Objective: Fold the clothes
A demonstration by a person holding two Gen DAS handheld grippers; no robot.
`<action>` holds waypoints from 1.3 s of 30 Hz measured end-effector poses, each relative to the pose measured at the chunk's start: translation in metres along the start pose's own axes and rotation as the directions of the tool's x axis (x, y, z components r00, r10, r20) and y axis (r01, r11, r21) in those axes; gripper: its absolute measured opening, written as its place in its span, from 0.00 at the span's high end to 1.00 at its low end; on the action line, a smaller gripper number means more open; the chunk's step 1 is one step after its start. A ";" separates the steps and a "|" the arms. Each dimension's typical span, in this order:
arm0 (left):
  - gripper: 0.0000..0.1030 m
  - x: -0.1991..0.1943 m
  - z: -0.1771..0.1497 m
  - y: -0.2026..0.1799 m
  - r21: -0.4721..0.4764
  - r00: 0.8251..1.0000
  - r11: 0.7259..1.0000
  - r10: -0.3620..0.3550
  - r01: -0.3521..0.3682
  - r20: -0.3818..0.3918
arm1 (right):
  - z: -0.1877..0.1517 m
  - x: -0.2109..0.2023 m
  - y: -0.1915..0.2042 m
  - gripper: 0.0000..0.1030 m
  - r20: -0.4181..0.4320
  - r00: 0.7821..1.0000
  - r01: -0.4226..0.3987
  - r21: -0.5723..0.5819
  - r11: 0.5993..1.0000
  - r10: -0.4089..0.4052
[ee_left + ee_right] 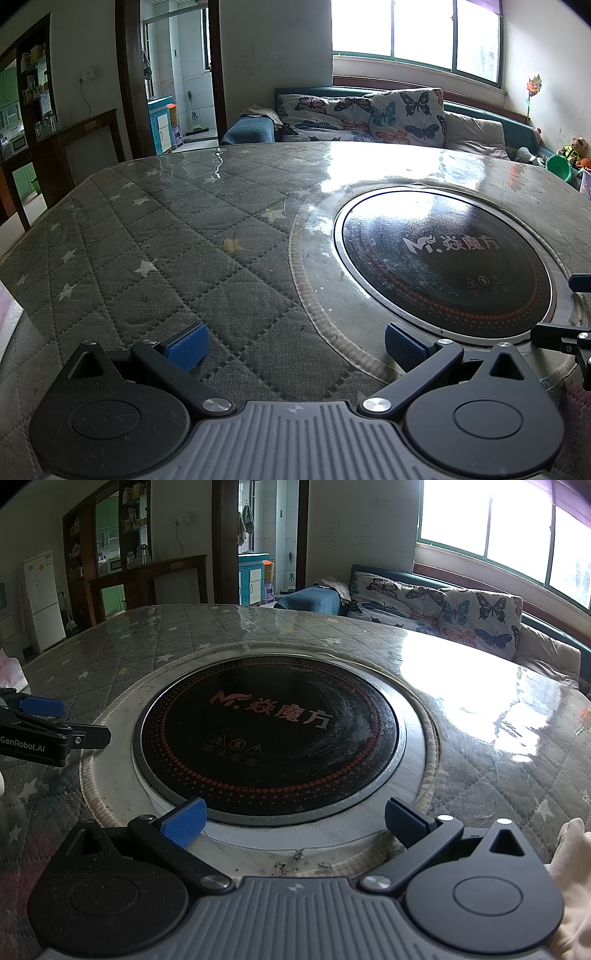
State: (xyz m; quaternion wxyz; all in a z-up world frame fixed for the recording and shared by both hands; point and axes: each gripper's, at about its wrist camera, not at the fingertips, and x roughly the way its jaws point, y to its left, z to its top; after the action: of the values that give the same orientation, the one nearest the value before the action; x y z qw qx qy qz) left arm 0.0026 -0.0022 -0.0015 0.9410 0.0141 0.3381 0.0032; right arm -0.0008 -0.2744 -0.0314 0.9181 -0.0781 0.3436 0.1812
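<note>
The left gripper (pixel 293 345) is spread wide over the quilted worktop (pixel 166 236), holding nothing; the right gripper (pixel 295 821) is wide too, the round black hob (pixel 269 734) just ahead; a pale cloth (pixel 570 849) lies beside its right finger.

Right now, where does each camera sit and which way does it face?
Left wrist: on the left gripper, open, facing across the quilted table toward the sofa; right gripper's tip at its right edge.
Right wrist: on the right gripper, open, over the round cooktop; left gripper at its left edge.
Shared: cooktop, table, sofa.
</note>
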 end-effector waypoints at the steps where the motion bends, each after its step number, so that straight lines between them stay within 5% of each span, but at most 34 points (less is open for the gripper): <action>1: 0.00 0.000 0.000 0.000 0.000 1.000 1.000 0.000 0.000 0.000 | 0.000 0.000 0.000 0.00 0.000 1.000 0.000 0.000 1.000 0.000; 23: 0.00 -0.005 0.005 -0.003 0.002 1.000 1.000 0.014 -0.014 -0.004 | 0.001 -0.004 0.004 0.00 0.015 1.000 0.000 0.010 1.000 0.000; 39: 0.00 -0.033 0.007 -0.036 0.059 0.995 0.993 -0.095 0.097 -0.034 | -0.014 -0.053 0.006 0.00 0.030 0.993 0.111 0.017 0.994 -0.111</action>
State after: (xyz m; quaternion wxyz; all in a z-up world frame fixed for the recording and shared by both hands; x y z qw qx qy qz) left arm -0.0191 -0.0392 0.0237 0.9338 0.0264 0.3530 -0.0523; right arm -0.0481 -0.2874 -0.0071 0.9326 -0.0874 0.3257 0.1284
